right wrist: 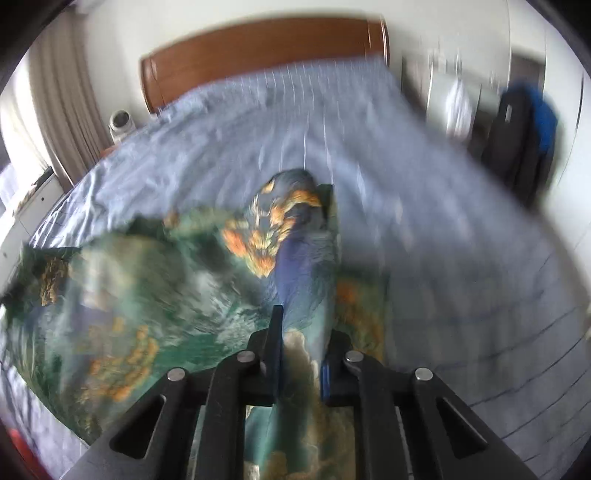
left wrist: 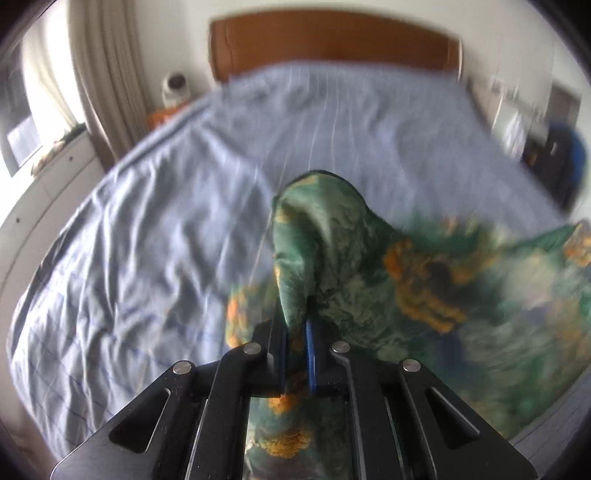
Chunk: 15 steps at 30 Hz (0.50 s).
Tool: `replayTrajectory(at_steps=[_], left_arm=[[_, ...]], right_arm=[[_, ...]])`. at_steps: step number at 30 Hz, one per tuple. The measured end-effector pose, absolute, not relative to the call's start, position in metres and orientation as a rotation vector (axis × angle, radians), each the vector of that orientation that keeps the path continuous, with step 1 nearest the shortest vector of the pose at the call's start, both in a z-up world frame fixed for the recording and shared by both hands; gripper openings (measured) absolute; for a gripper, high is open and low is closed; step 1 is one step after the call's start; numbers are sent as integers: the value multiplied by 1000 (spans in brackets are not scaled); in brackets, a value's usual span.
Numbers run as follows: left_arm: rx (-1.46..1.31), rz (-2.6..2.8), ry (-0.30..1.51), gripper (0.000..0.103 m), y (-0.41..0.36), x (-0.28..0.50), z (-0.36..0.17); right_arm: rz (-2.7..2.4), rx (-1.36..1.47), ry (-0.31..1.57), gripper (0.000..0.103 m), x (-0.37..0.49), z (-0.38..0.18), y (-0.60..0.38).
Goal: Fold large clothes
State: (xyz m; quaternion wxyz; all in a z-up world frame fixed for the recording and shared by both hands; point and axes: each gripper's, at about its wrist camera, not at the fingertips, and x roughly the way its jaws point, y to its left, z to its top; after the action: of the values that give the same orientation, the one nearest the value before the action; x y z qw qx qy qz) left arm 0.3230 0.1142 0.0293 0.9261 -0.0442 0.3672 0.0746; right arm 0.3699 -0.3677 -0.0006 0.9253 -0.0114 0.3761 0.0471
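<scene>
Garment (left wrist: 461, 273) blurred, edges cut off

Blue-sheeted bed (left wrist: 155, 229) carries a blurred, seemingly green-patterned garment (left wrist: 480, 295).

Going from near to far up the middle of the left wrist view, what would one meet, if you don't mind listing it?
Left claw, shut on the green patterned garment → wrinkled light blue bedsheet → brown wooden headboard → white wall.

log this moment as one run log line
left gripper: shut on garment | right gripper: shut on garment | garment: lifted over bed | views blurred
</scene>
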Motion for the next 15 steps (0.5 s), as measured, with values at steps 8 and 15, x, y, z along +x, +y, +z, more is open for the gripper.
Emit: replayTrajectory(at_steps=[8,15], left_arm=[[78,309,691,7,97,403,-1],[192,365,772,9,85,415,-113]], right_arm=[[4,-41,490,14,393,42,-361],[4,66,765,15,448,-104,-378]])
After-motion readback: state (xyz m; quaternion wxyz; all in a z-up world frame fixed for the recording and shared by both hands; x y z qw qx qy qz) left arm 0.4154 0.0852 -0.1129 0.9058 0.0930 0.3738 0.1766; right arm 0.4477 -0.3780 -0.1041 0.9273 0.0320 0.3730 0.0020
